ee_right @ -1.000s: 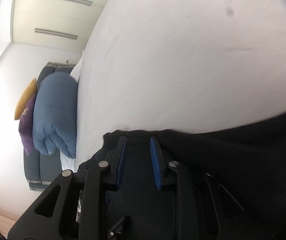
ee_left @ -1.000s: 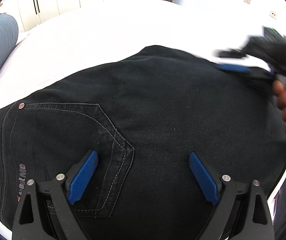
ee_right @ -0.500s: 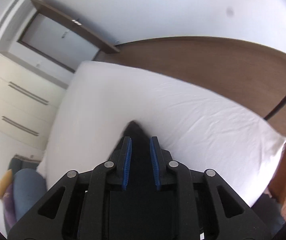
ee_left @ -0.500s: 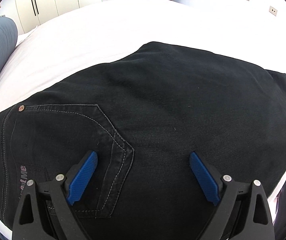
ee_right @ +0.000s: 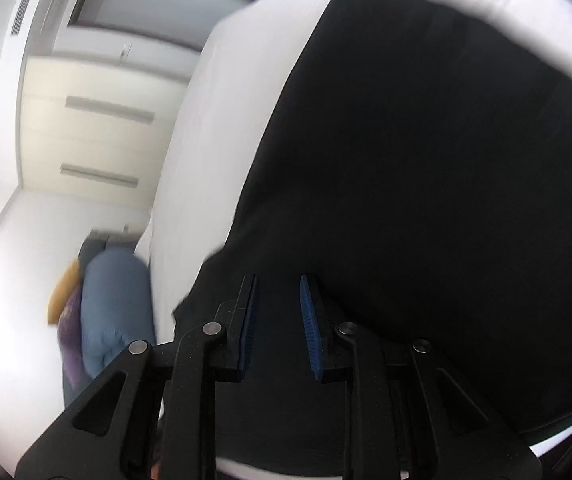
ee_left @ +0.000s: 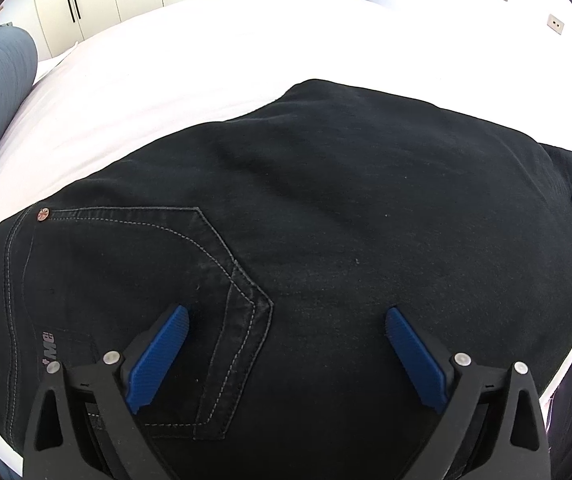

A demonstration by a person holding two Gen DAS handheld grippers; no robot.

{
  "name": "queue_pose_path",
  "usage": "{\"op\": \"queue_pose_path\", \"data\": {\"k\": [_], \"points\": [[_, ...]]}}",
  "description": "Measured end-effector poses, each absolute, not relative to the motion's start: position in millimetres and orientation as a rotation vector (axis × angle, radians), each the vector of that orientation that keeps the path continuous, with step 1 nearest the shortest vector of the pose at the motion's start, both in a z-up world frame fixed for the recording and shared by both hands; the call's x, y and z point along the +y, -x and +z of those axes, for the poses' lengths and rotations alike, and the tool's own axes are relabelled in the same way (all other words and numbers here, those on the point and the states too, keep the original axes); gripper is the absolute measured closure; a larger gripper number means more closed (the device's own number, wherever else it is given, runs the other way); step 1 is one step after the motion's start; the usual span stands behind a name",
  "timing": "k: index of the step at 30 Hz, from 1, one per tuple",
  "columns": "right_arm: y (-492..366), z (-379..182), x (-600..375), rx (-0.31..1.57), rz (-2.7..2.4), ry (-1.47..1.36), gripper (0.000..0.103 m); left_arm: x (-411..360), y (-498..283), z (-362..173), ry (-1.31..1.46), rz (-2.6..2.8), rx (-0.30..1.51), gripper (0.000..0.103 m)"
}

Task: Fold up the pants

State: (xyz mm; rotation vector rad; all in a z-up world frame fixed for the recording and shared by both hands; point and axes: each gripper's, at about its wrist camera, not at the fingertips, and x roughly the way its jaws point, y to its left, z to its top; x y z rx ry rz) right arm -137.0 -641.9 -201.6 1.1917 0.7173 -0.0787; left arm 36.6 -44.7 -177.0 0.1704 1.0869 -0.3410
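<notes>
While black pants [ee_left: 305, 220] lie folded on white bed [ee_left: 206, 40], left gripper [ee_left: 286, 344] hovers over pocket, jaws just opened further, holding nothing. Right gripper [ee_right: 276, 320], prev. at 3 o'clock w/ hand, now nearly closed; grip unclear.

- Pants [ee_left: 325, 208]: black denim, matt, finely woven, pale topstitching, one coppery metal rivet [ee_left: 42, 213].
- Bedsheet [ee_left: 166, 80]: white cloth, smooth, matt.
- Left gripper [ee_left: 286, 344]: matt black plastic, ribbed blue pads, shiny metal screws.
- Wardrobe [ee_right: 98, 140]: cream, smooth, satin.
</notes>
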Motion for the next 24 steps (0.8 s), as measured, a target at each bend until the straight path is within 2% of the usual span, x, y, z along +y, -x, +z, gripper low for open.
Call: {"op": "queue_pose_path", "data": {"k": [2, 5, 9, 12, 17, 20, 24], "points": [[156, -197, -698, 0.619, -0.185, -1.222, 0.088, -46, -39, -177, -0.173, -0.337, 1.088, 0.0], [174, -168, -743, 0.581, -0.407, -1.132, 0.078, -48, -44, -176, -0.18, -0.326, 1.094, 0.0], [183, -132, -732, 0.491, -0.247, -1.153, 0.078, -56, -40, -160, -0.166, -0.301, 1.09, 0.002], [160, -132, -660, 0.575, -0.027, -1.114, 0.072, -73, -33, -143, -0.184, -0.337, 1.027, 0.002], [110, -196, -564, 0.897, 0.086, -1.098, 0.072, -62, -59, -159, -0.208, -0.305, 1.074, 0.003], [101, -210, -574, 0.89, 0.067, -1.142, 0.075, -14, -73, -171, -0.094, -0.276, 1.095, 0.005], [109, -196, -593, 0.863, -0.032, -1.079, 0.075, 27, -72, -167, -0.133, -0.236, 1.059, 0.005]]}}
